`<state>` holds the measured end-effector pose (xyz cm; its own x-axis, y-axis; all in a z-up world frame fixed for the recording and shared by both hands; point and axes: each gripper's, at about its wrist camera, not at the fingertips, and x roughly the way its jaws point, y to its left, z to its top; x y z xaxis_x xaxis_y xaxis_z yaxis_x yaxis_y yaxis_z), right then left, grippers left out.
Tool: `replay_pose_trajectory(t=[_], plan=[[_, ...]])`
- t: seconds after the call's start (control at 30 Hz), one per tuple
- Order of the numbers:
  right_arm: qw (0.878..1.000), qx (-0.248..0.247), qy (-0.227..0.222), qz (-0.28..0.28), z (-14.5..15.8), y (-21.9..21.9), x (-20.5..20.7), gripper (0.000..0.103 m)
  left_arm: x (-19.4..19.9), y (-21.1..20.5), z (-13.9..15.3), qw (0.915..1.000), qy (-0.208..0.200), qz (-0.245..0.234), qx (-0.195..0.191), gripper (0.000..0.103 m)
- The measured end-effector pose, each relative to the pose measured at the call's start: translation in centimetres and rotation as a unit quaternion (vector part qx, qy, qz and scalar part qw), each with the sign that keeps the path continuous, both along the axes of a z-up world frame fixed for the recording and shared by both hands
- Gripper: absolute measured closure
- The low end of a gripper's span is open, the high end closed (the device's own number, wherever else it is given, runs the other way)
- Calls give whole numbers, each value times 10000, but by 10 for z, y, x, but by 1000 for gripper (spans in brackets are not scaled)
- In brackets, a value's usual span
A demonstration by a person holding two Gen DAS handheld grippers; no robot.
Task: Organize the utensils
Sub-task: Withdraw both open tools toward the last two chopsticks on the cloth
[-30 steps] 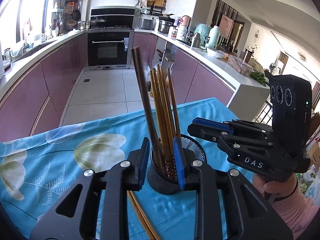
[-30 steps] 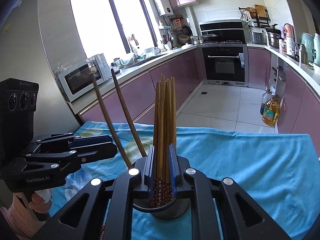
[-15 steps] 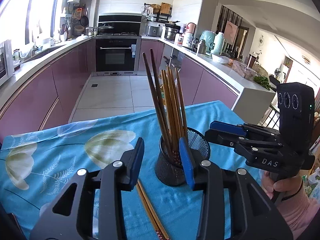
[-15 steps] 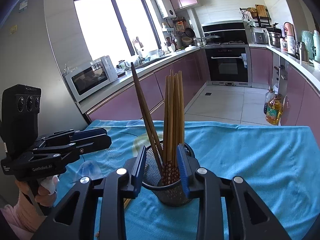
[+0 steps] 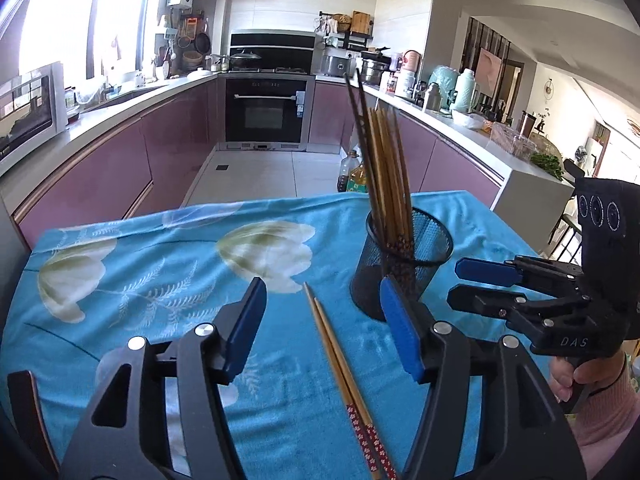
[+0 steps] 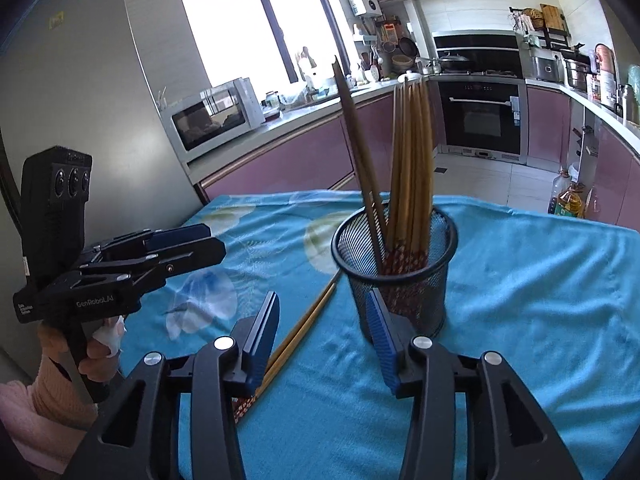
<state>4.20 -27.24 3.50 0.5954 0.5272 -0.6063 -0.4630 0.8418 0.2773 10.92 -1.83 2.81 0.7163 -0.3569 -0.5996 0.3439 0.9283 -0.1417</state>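
Near the table's far right corner, on the blue flowered cloth (image 5: 160, 264), a round black mesh cup (image 5: 404, 268) holds upright chopsticks (image 5: 386, 168). A loose pair (image 5: 340, 364) lies flat beside it, tips toward the cup. Both tongs, left (image 5: 322, 332) and right (image 6: 324, 344), tilt downward; their jaws, just widened, hold nothing

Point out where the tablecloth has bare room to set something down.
Free: the tablecloth left of the loose chopsticks, and the stretch right of the mesh holder in the right wrist view. Crowded: around holder and chopsticks, where both grippers hover.
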Motion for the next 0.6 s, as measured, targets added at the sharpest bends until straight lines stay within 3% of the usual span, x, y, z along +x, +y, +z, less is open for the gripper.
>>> replay_pose_trajectory(t=[0.27,0.6], plan=[[9969,-507,537,257,-47,39,-13,58,-12,22,-48,9982,525,290,63,44],[9938,-869,575,376,-59,68,-21,57,-19,34,-75,9962,779,385,12,44]])
